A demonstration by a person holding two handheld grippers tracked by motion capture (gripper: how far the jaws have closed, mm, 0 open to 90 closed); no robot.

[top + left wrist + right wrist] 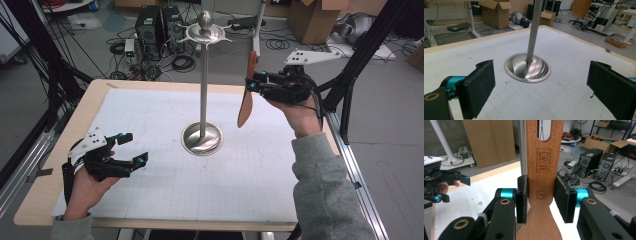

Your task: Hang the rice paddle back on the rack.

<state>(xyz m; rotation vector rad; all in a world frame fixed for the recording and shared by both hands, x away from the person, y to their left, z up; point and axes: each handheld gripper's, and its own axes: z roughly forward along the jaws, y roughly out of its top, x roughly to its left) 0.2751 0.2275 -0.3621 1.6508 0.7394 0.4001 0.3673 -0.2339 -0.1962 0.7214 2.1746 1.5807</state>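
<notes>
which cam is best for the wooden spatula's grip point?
Right gripper view: the wooden spatula sits close-up, the right gripper shut on its neck, stamps and slot legible. High view shows it small, edge-on. Left gripper view catches a brown blade at the top edge.

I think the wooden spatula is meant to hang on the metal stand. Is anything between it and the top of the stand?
Nothing visible blocks it. The right gripper holds the wooden spatula in the air, right of the stand, below its hooks. The left gripper waits open, low near the table.
</notes>
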